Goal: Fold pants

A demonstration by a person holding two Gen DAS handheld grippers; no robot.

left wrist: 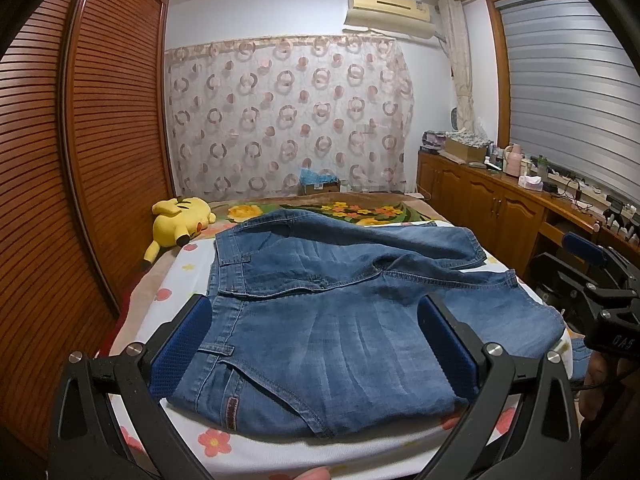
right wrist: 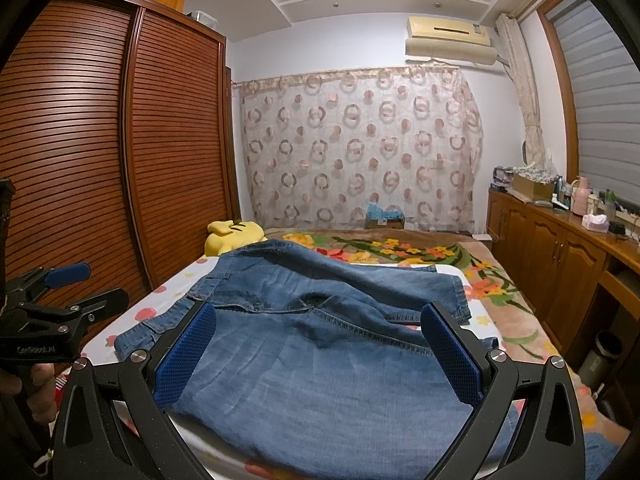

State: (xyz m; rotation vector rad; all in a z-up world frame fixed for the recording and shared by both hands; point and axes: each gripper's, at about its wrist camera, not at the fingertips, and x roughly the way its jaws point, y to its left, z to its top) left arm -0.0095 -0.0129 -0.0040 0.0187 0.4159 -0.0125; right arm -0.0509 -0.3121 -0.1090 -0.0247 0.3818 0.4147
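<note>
Blue denim pants lie rumpled on a white flowered sheet on the bed, waistband to the left, legs running right and back. They also show in the right wrist view. My left gripper is open and empty, its blue pads held above the near waist part. My right gripper is open and empty above the leg part, pads spread wide. The right gripper also shows in the left wrist view, and the left gripper shows in the right wrist view.
A yellow plush toy lies at the bed's far left. A slatted wooden wardrobe stands close on the left. A wooden cabinet with clutter runs along the right. A flowered blanket covers the far bed, with a box behind.
</note>
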